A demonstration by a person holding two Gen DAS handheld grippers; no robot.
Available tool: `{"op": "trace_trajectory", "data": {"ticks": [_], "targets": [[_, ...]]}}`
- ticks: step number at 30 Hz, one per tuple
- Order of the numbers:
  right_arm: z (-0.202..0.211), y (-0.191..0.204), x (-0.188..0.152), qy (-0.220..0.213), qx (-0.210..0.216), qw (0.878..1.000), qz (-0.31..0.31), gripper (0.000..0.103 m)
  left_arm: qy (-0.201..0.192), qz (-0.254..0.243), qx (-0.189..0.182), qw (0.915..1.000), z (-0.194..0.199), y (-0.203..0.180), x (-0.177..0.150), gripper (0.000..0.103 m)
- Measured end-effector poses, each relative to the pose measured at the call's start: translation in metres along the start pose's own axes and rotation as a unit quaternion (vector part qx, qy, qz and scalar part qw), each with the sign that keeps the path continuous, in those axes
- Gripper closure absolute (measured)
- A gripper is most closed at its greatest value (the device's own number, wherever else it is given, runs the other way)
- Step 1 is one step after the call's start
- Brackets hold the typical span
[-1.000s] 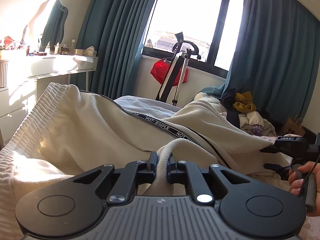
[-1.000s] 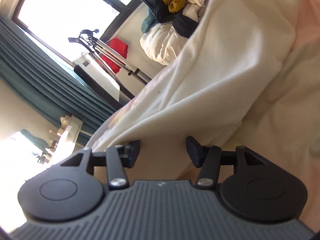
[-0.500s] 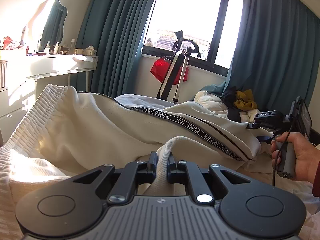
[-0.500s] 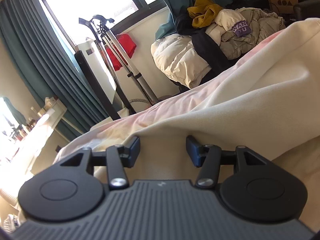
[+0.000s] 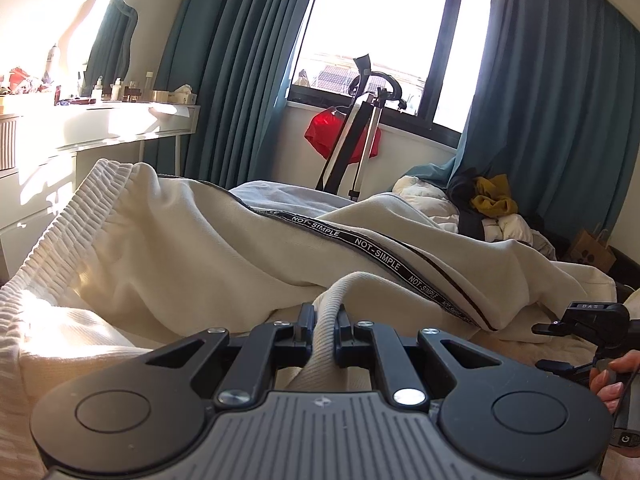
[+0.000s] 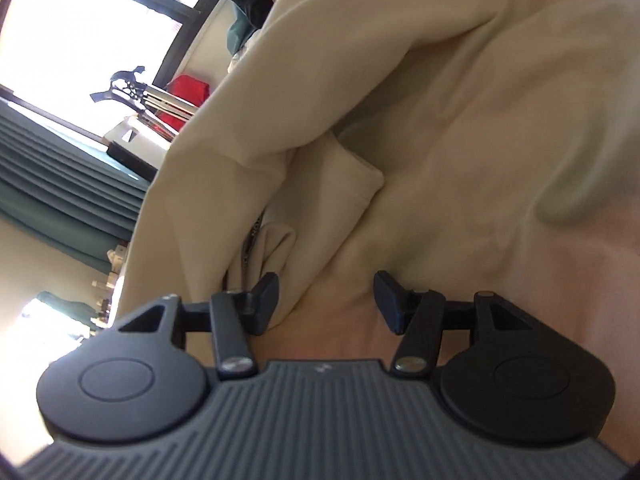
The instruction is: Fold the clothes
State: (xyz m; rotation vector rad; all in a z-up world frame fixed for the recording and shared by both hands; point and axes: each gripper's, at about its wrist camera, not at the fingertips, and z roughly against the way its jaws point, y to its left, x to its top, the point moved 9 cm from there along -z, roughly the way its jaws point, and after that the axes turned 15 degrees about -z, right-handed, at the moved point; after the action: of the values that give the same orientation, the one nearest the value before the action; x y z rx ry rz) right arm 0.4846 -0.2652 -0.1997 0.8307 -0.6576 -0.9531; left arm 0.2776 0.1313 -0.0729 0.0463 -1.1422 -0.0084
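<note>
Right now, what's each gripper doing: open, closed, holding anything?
Left gripper: jaws closed on the cream trousers' ribbed waistband.
Right gripper: jaws open, holding nothing, at the trousers' hem.

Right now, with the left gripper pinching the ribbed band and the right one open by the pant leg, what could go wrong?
The left gripper holds only a narrow fold of the ribbed band; a hard pull may slip it out. The right gripper is open, with one finger against the bunched cream pants; closing here may catch several layers, or the pink bedsheet beneath. The pants are still crumpled, so folding now may set creases.
</note>
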Motion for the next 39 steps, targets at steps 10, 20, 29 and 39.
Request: {"op": "trace_trajectory", "data": {"ticks": [10, 20, 29, 39], "targets": [[-0.008, 0.018, 0.026, -0.094, 0.000, 0.996, 0.001, 0.097, -0.008, -0.011, -0.006, 0.9999, -0.007, 0.001, -0.003, 0.093], [0.127, 0.018, 0.028, -0.132, 0.053, 0.990, 0.004, 0.098, -0.032, -0.007, -0.055, 0.9979, 0.015, 0.010, 0.013, 0.095], [0.276, -0.045, 0.064, -0.196, 0.076, 0.976, -0.060, 0.098, -0.030, -0.046, -0.073, 0.9958, 0.062, 0.013, 0.019, 0.095], [0.331, -0.120, 0.095, -0.235, 0.058, 0.965, -0.104, 0.098, 0.026, 0.028, -0.101, 0.9941, 0.114, 0.044, -0.015, 0.094]]}}
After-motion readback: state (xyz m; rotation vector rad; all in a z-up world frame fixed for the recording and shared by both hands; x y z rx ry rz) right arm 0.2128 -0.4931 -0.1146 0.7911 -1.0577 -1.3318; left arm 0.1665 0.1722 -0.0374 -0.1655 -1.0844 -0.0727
